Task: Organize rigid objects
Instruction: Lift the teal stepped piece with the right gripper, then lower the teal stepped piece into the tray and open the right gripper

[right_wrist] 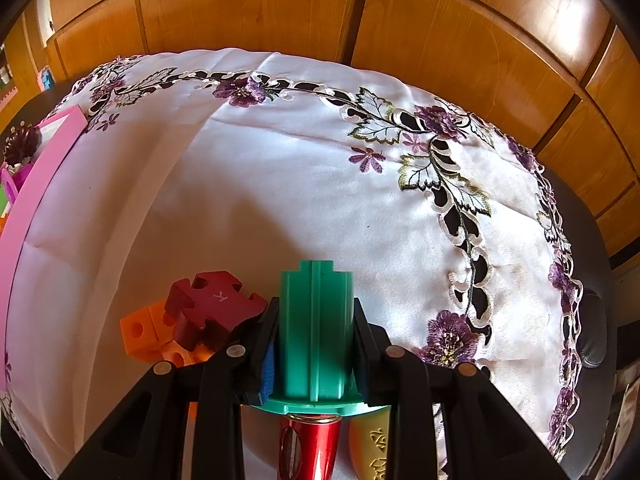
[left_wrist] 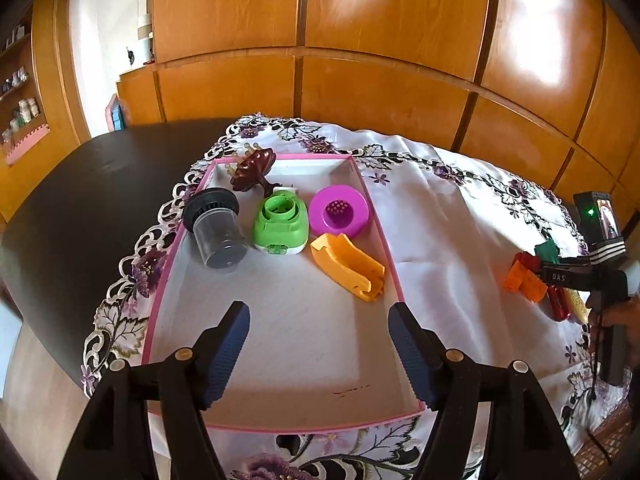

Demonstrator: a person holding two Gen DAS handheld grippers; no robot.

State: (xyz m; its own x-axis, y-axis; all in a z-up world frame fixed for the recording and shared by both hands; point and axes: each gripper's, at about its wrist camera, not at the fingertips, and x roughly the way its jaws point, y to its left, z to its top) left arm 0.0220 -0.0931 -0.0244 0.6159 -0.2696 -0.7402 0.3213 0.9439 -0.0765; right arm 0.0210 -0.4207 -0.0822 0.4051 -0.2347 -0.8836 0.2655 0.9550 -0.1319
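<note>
The green piece (right_wrist: 316, 332) sits clamped in the right gripper (right_wrist: 316, 344), with bare cloth (right_wrist: 280, 200) toward 12 o'clock. The left gripper (left_wrist: 320, 336) gapes empty over the tray (left_wrist: 394, 268), with 5 items toward 12 o'clock.

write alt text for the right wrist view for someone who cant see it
The right gripper is shut on a green plastic piece above a white embroidered tablecloth. Just left of it sit a dark red puzzle-shaped block and an orange block with holes, and a pink tray's rim runs along the left edge.
</note>
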